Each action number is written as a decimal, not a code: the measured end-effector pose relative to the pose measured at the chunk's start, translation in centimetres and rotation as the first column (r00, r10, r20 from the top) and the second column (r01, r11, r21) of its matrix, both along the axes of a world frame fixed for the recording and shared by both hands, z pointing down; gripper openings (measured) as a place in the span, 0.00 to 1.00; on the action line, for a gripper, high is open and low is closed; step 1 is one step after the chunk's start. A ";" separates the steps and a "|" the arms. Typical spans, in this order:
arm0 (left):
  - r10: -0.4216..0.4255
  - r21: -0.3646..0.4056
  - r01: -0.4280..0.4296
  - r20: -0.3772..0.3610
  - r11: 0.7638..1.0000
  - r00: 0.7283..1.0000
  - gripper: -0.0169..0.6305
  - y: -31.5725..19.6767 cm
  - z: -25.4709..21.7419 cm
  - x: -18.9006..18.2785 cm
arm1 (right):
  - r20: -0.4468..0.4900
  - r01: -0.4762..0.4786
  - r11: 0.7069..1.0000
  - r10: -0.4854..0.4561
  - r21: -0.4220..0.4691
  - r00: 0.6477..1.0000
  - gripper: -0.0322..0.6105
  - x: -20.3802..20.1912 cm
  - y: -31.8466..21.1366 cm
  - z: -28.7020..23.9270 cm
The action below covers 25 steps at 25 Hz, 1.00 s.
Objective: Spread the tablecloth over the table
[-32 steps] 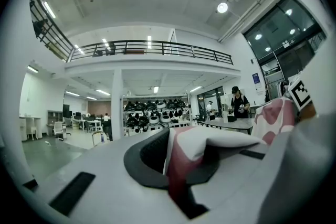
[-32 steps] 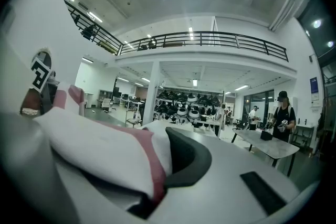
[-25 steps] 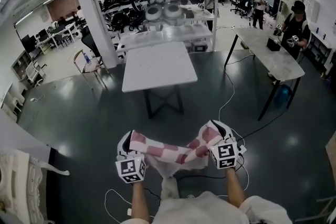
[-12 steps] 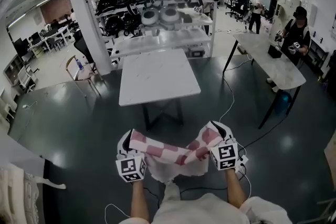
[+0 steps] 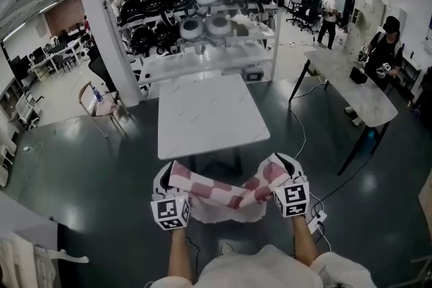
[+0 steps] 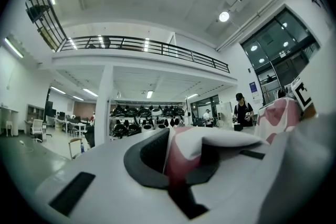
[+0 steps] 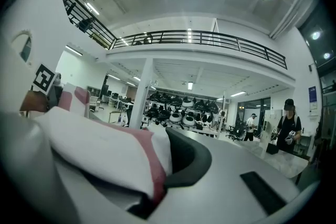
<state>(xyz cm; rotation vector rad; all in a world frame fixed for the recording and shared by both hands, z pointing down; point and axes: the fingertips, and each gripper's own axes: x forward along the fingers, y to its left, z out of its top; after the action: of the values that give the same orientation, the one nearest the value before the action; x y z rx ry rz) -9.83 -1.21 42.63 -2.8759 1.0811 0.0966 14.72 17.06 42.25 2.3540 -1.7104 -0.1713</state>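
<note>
Near table (image 5: 210,111), left tongs (image 5: 165,177), right tongs (image 5: 281,163) level, clamping tablecloth (image 5: 217,193)

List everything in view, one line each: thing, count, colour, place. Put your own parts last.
tablecloth: one, pink-and-white checked, bunched, slung between the two grippers
square table: one, white top, straight ahead
long table: one, white top, at right
shelving rack: one, white, behind the square table, holding black and white round items
pillar: one, white, left of the rack
chair: one, beside the pillar
people: two, at right, one at the long table, one farther back
floor: dark, glossy
left gripper: white, shut on the tablecloth's left end
right gripper: white, shut on its right end
</note>
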 end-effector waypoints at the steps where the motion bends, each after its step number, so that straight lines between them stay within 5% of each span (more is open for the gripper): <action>1: 0.003 0.005 -0.003 -0.002 1.000 1.000 0.07 -1.2 -0.2 0.3 | -0.002 -0.004 1.000 0.004 0.004 1.000 0.07 0.3 -1.1 -0.1; 9: 0.012 0.040 -0.012 -0.007 0.999 1.000 0.07 -9.5 -1.3 1.6 | -0.014 -0.020 0.999 0.021 0.027 1.000 0.07 1.8 -8.9 -0.6; 25: 0.000 0.039 0.000 0.001 0.999 1.000 0.07 -16.9 -0.8 5.1 | 0.011 -0.016 0.999 0.016 0.037 1.000 0.07 6.4 -16.5 0.1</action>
<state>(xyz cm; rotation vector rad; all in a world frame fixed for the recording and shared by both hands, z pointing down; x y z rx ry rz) -4.70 -18.15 41.82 -2.8412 1.0671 0.1144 21.07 0.52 42.31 2.3985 -1.7068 -0.1898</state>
